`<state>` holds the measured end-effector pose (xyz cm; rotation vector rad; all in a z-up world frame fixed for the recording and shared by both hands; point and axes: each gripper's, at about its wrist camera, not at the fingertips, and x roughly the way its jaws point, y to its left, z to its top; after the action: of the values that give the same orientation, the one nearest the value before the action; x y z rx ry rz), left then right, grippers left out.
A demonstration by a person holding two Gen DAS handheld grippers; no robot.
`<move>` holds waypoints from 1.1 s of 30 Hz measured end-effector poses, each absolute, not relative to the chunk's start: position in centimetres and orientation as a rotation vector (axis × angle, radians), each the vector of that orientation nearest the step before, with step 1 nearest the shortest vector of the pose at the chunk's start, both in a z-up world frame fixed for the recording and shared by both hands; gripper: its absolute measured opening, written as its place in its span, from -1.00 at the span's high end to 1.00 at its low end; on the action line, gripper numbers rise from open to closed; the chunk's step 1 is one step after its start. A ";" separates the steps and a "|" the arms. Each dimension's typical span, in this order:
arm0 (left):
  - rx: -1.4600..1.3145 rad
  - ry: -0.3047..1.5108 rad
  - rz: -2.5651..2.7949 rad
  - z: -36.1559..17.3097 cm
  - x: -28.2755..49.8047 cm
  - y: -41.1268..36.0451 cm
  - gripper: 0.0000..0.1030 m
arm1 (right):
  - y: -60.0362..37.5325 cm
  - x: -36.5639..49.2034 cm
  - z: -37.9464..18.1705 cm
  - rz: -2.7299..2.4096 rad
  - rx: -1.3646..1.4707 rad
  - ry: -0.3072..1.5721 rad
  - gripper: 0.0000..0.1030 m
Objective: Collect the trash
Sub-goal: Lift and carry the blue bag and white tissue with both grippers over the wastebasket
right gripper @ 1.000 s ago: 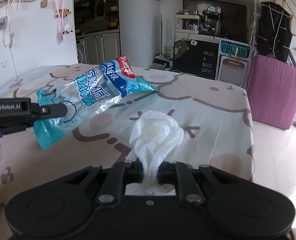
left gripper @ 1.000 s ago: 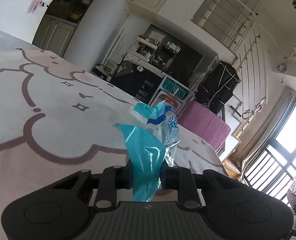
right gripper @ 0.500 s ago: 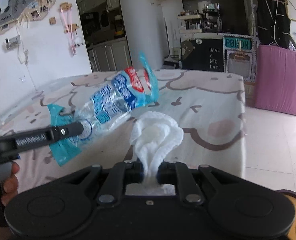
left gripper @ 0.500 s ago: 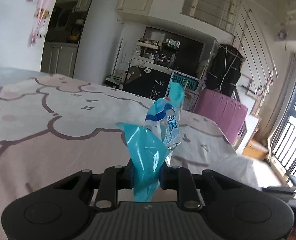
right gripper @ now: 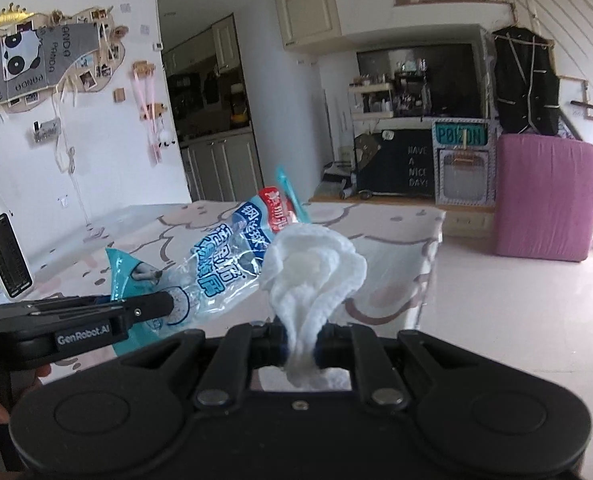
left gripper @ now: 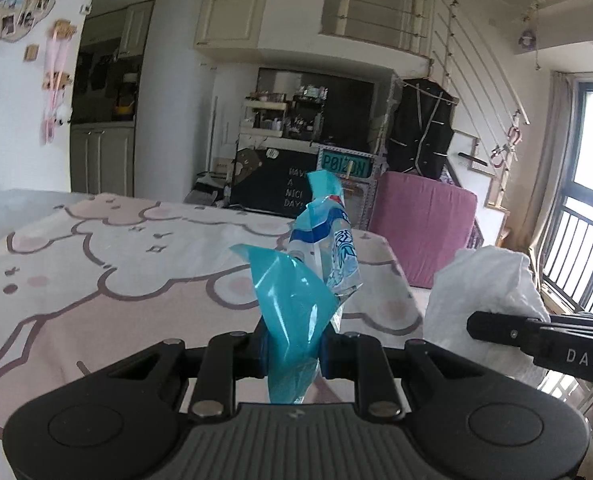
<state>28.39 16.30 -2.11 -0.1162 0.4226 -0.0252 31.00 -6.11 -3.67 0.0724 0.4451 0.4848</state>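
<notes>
My left gripper [left gripper: 294, 354] is shut on a blue and clear plastic wrapper [left gripper: 296, 296] and holds it up above the table. The wrapper also shows in the right wrist view [right gripper: 216, 268], with the left gripper [right gripper: 168, 306] at the lower left. My right gripper [right gripper: 302, 346] is shut on a crumpled white tissue [right gripper: 316, 268], also lifted off the table. The tissue [left gripper: 484, 292] and the right gripper [left gripper: 472, 324] show at the right of the left wrist view, close beside the wrapper.
The table has a pale cloth with pink cartoon outlines [left gripper: 116, 272]; its far edge [right gripper: 436, 232] drops to a shiny tiled floor. A white device [right gripper: 4, 256] stands at the table's left. A pink cushioned block [right gripper: 544, 196] and a black chalkboard cabinet [right gripper: 396, 168] stand beyond.
Both grippers have risen and swung level with their loads still held. They have drawn closer together, so the tissue now shows beside the wrapper in the left wrist view.
</notes>
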 end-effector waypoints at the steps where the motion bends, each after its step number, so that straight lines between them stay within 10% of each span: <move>1: -0.113 0.422 -0.031 -1.9 28.1 15.9 0.55 | -6.6 30.6 -3.5 0.478 0.073 0.442 0.78; 33: 0.061 0.557 -0.374 -5.8 31.8 -4.9 0.55 | -28.8 27.6 -7.9 0.100 0.183 0.465 0.77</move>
<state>31.76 -4.91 -5.83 0.0612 0.5565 -0.3744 27.58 -28.82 -7.88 0.1831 0.4647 0.0998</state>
